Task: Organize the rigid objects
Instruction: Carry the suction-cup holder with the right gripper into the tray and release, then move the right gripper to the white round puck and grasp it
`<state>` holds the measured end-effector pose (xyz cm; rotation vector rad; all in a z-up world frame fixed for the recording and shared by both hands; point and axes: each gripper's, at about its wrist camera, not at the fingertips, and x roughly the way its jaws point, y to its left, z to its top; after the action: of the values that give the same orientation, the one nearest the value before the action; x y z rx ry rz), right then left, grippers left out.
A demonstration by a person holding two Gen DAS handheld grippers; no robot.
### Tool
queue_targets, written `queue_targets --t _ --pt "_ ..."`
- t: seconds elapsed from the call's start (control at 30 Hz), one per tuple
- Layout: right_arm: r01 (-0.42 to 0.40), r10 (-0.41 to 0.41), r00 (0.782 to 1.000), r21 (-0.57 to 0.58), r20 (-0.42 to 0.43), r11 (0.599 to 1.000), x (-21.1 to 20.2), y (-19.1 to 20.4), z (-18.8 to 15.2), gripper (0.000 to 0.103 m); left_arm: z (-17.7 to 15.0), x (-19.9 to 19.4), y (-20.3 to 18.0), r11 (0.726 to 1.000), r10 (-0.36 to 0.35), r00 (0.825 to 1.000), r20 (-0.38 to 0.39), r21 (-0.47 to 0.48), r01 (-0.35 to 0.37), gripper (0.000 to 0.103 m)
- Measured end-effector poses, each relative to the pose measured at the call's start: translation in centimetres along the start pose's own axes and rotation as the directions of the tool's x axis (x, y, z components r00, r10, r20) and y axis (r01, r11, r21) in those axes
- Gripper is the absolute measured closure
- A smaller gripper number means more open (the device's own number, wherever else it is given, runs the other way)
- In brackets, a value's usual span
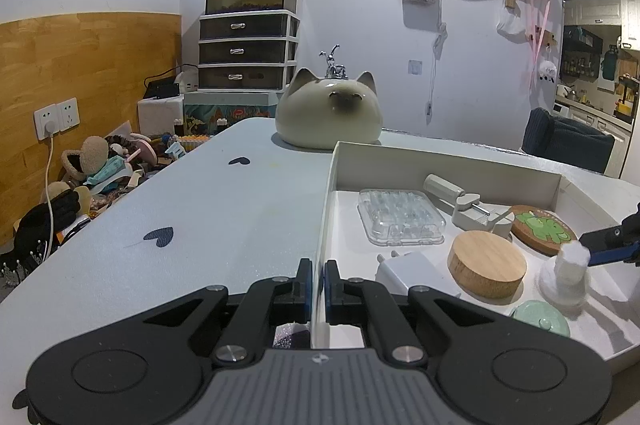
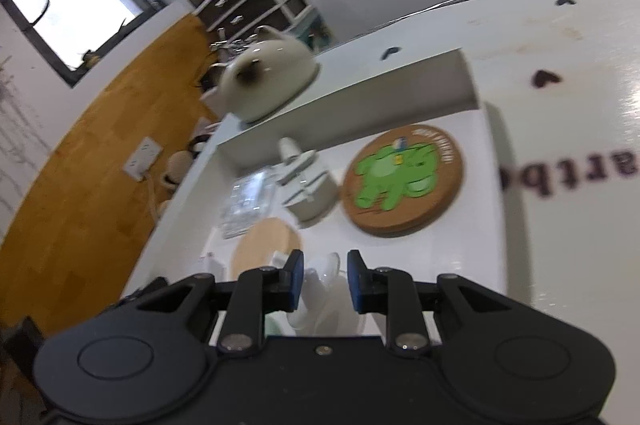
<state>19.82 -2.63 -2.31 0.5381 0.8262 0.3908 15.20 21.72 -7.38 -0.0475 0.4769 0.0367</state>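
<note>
A shallow white box (image 1: 440, 161) lies on the table. My left gripper (image 1: 318, 277) is shut on its thin left wall (image 1: 324, 209). Inside are a clear plastic case (image 1: 400, 221), a white hand tool (image 1: 468, 209), a frog coaster (image 1: 542, 229), a round wooden lid (image 1: 486, 263), a white charger (image 1: 404, 271), a pale green lid (image 1: 540, 317) and a white translucent piece (image 1: 566, 277). My right gripper (image 2: 323, 265) hangs over that white piece (image 2: 324, 285); its jaws stand slightly apart around it, with a gap beside the right pad. The coaster (image 2: 402, 181) lies just beyond.
A cat-shaped ceramic pot (image 1: 328, 113) stands on the table (image 1: 200, 217) behind the box. Clutter (image 1: 100, 165) is piled off the table's left edge, below a wall socket. Drawers with a fish tank (image 1: 248, 49) stand at the back, a dark chair (image 1: 564, 141) at the right.
</note>
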Motion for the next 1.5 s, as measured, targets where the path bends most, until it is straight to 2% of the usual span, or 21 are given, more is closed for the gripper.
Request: queue_targets --t 0.33,0.37,0.43,0.73,0.9,1.0,1.23,1.5 --pt "0.084 -0.079 0.995 -0.101 0.054 0.991 -1.0 1.8 0.0 0.051 0.0 0.0 0.0 1.000 0.001 1.000 0.000 0.001 -0.001 0.098" --pt "0.096 -0.090 0.994 -0.110 0.060 0.989 -1.1 2.0 0.0 0.042 0.1 0.0 0.0 1.000 0.001 1.000 -0.001 0.001 -0.001 0.098" --pt "0.125 -0.115 0.990 -0.129 0.078 0.984 -1.5 2.3 0.0 0.033 0.1 0.0 0.0 1.000 0.001 1.000 -0.001 0.001 -0.001 0.098" --pt "0.174 -0.154 0.982 -0.193 0.112 0.966 -2.5 3.2 -0.3 0.021 0.0 0.1 -0.1 1.000 0.002 1.000 -0.002 0.002 -0.002 0.098" --pt "0.220 -0.190 0.971 -0.225 0.147 0.949 -3.2 3.5 -0.4 0.009 0.0 0.1 -0.1 1.000 0.003 1.000 -0.002 0.003 -0.003 0.097" --pt "0.270 -0.229 0.956 -0.240 0.185 0.933 -3.8 3.5 -0.5 0.003 -0.1 0.2 -0.1 1.000 0.003 1.000 -0.003 0.003 -0.003 0.097" --pt "0.366 -0.311 0.918 -0.228 0.244 0.902 -5.6 2.0 -0.3 0.000 0.0 0.2 -0.1 1.000 0.003 1.000 -0.003 0.003 -0.003 0.097" --pt "0.500 -0.438 0.851 -0.188 0.290 0.846 -7.7 -1.5 -0.1 0.000 0.0 0.2 -0.1 1.000 0.003 1.000 -0.003 0.004 -0.003 0.097"
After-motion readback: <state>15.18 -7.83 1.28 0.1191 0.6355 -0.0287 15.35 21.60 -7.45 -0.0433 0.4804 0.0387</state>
